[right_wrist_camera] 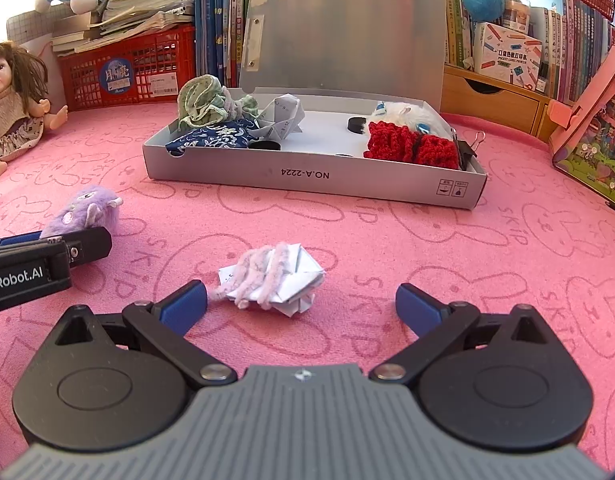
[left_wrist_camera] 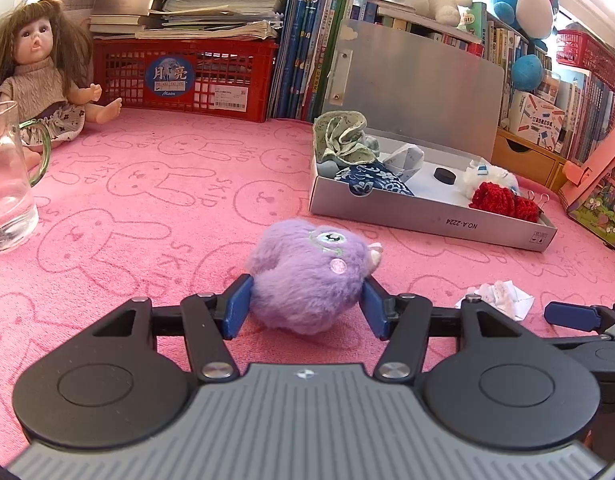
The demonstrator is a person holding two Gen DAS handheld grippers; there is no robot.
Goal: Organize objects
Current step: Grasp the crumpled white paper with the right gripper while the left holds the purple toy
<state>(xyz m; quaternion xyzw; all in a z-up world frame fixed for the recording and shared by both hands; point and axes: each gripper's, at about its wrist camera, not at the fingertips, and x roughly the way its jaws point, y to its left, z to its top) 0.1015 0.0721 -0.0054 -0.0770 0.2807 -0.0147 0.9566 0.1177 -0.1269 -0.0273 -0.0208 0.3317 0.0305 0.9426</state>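
The left tool (left_wrist_camera: 305,306) is clenched on a purple plush toy (left_wrist_camera: 311,272), which rests on the pink cloth (left_wrist_camera: 167,208) of the worktop, in front of the open grey box (left_wrist_camera: 427,216). The right tool (right_wrist_camera: 301,306) is released, its fingers apart around a paper-and-yarn bundle (right_wrist_camera: 271,278) lying in front of the box without touching it.
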